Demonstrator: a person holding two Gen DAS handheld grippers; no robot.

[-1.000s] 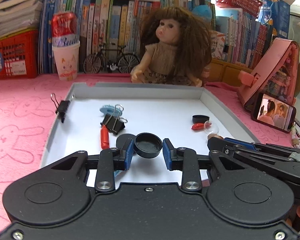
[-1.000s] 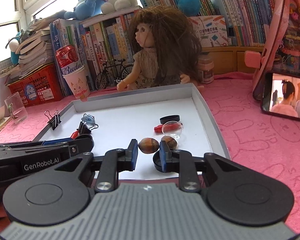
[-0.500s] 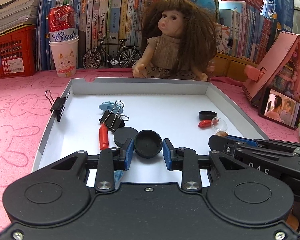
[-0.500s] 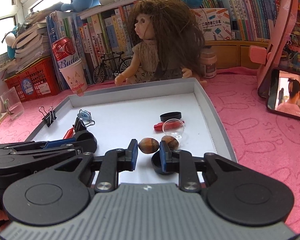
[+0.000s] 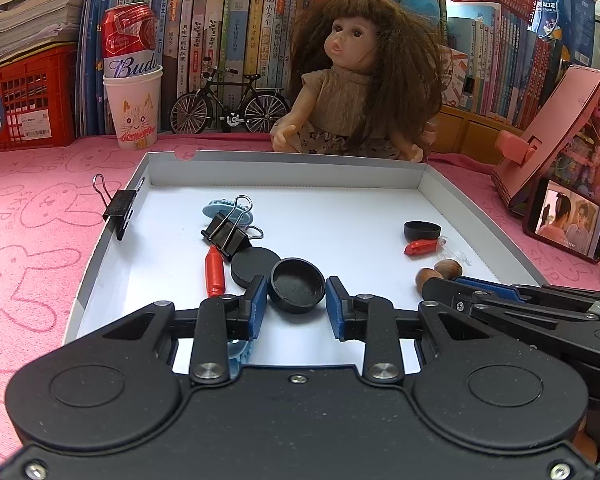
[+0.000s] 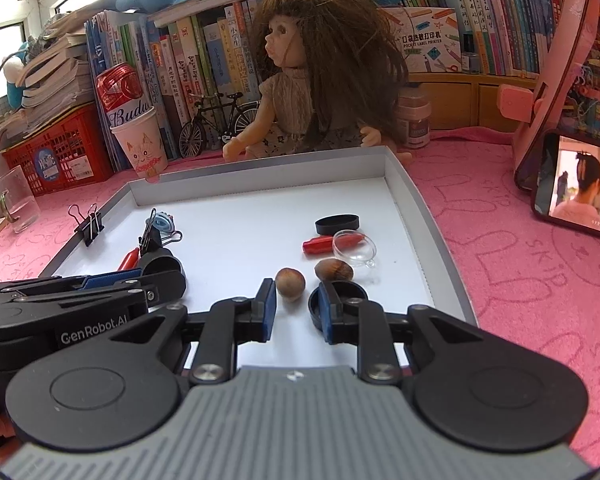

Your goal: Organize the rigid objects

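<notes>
A white tray (image 5: 284, 172) lies on the pink cloth. My left gripper (image 5: 297, 300) is open, its blue pads on either side of a black round cap (image 5: 297, 285) with small gaps; the cap rests on the tray beside a black disc (image 5: 254, 265). My right gripper (image 6: 298, 306) is open, with a brown hazelnut (image 6: 289, 283) just ahead between the pads. A second hazelnut (image 6: 333, 269) and a black cap (image 6: 350, 292) lie by its right pad. Red caps (image 5: 214, 271) (image 6: 318, 245), binder clips (image 5: 227, 232) (image 5: 120, 208), a black ring (image 6: 337, 223) and a clear dome (image 6: 354, 249) lie in the tray.
A doll (image 5: 360, 80) sits behind the tray's far wall. A paper cup holding a red can (image 5: 132, 100), a toy bicycle (image 5: 228, 108) and books stand at the back. A phone (image 6: 580, 188) leans on a pink stand at the right. A clear cup (image 6: 16, 200) stands at the far left.
Both grippers have opened a little. The left let go of the black cap, which now rests on the tray. The hazelnut now sits free ahead of the right pads.
</notes>
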